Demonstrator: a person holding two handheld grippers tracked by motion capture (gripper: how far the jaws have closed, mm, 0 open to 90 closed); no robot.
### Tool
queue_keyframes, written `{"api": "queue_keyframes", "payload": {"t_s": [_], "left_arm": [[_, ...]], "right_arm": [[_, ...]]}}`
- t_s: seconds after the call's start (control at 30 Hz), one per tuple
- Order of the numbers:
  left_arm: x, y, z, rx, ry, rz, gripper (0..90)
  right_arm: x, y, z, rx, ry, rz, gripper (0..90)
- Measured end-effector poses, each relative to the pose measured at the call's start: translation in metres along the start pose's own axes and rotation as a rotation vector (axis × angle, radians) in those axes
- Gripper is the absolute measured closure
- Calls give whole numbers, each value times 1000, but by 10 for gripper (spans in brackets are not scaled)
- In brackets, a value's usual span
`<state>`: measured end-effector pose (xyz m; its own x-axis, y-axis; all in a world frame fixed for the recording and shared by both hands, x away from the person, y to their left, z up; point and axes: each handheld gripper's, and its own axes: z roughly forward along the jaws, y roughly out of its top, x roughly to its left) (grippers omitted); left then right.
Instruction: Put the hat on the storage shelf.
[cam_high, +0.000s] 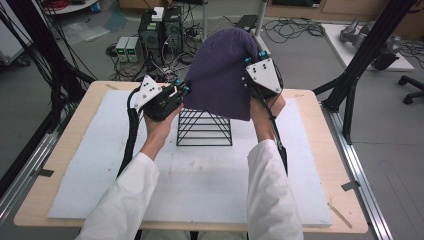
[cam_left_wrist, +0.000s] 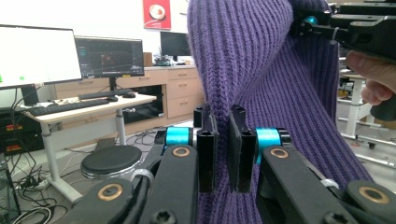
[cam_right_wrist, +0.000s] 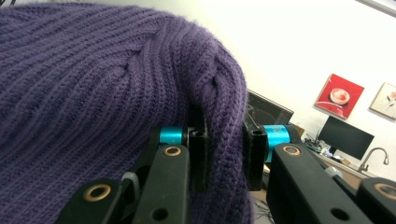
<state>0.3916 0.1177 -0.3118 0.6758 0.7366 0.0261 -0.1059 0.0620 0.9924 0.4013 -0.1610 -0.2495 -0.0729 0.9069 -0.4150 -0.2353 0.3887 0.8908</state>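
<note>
A lab workshop with computers and cables on the floor behind a wooden table (cam_high: 320, 165) topped by a white foam mat (cam_high: 200, 185). From left to right: the left gripper (cam_high: 186, 90), its jaws pinched narrow on a fold of the purple knit beanie (cam_high: 220, 75), holds the hat's left edge; the beanie hangs stretched above a black wire rack (cam_high: 204, 127) (standing near the mat's far edge, its top behind the hem); the right gripper (cam_high: 248, 62) is clamped on the hat's right edge, higher up. White sleeves (cam_high: 272, 195) reach in from the table's near edge.
</note>
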Motion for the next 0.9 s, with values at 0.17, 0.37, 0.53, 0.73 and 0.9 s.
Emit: {"api": "queue_keyframes", "payload": {"t_s": [0.17,0.37,0.53,0.73,0.9], "left_arm": [[0,-10,-7,-4,7,-19,834],[-1,-27,-16,11,11,-22,834],[-1,-38,-25,9,21,-49,834],[-4,-49,-31,13,23,-61,834],[-5,-57,-32,21,40,-66,834]], "right_arm": [[5,-11,-7,1,11,16,775],[13,-22,-14,-10,47,54,775],[12,-32,-18,-33,130,206,773],[19,-43,-27,-29,129,215,775],[25,-49,-31,-38,118,216,775]]}}
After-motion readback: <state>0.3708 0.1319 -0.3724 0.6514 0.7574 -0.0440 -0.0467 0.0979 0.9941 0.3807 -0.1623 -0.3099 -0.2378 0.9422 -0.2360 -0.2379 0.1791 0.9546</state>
